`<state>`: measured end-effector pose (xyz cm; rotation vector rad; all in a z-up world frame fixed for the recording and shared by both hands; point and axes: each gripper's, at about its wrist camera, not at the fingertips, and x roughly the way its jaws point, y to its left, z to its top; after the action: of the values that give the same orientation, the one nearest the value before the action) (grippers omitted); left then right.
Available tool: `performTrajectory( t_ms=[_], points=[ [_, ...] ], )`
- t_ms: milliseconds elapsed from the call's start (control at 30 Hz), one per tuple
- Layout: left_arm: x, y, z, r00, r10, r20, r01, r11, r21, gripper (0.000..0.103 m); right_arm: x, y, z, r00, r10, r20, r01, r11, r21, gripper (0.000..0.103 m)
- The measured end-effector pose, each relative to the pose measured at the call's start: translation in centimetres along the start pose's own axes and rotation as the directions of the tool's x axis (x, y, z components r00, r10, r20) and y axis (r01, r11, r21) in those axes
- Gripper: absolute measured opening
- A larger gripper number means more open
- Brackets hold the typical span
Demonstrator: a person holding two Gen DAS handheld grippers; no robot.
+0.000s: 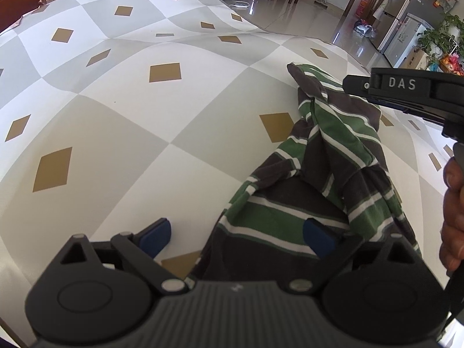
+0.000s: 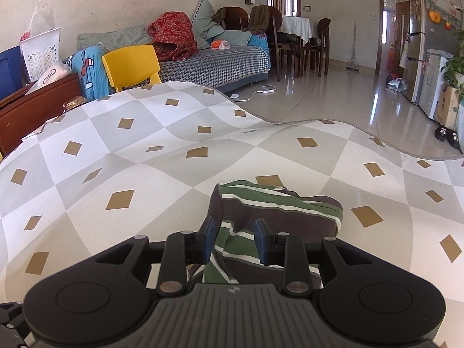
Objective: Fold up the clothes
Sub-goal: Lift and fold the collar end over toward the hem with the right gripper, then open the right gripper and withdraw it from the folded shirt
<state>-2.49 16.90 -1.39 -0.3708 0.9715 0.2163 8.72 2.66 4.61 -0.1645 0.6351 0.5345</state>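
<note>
The striped garment (image 1: 324,179) lies crumpled on the checked bench (image 1: 116,121). The left tool (image 1: 236,239) gapes wide, one pad over the cloth. The right tool (image 2: 235,239) straddles a fold, pads slack, not pinching.

Both views are bright with daylight — even, soft, and without harsh contrast. The glossy floor (image 2: 333,98) throws back long white streaks of glare, strongest near the doorway (image 2: 388,29) at the right, which suggests light entering from that side of the room. On the checked surface (image 1: 121,133) shadows are faint; only a soft dark edge sits under the crumpled striped garment (image 1: 319,179). Fisheye distortion is heavy — the flat surface bulges like a dome, and its far edge curves. Black vignetting cuts the upper corners. Focus is sharp across the middle, while the black tong housings at the bottom read dark and slightly soft.
</note>
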Motion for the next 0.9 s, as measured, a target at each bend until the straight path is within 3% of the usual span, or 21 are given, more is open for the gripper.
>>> performTrajectory(
  t_ms=[467, 900],
  points=[
    [-0.6, -0.9, -1.5, 0.999, 0.032, 0.004, -0.032, 0.998, 0.059, 0.098, -4.9, -3.3, -3.5, 0.994, -0.065, -0.088, 0.067, 0.998, 0.017, 0.037],
    [-1.8, -2.5, -3.7, 1.0, 0.02, -0.006, -0.019, 0.992, 0.127, 0.098, -9.0, -5.5, -9.0, 0.972, -0.122, -0.199, 0.143, 0.985, 0.093, 0.042]
  ],
)
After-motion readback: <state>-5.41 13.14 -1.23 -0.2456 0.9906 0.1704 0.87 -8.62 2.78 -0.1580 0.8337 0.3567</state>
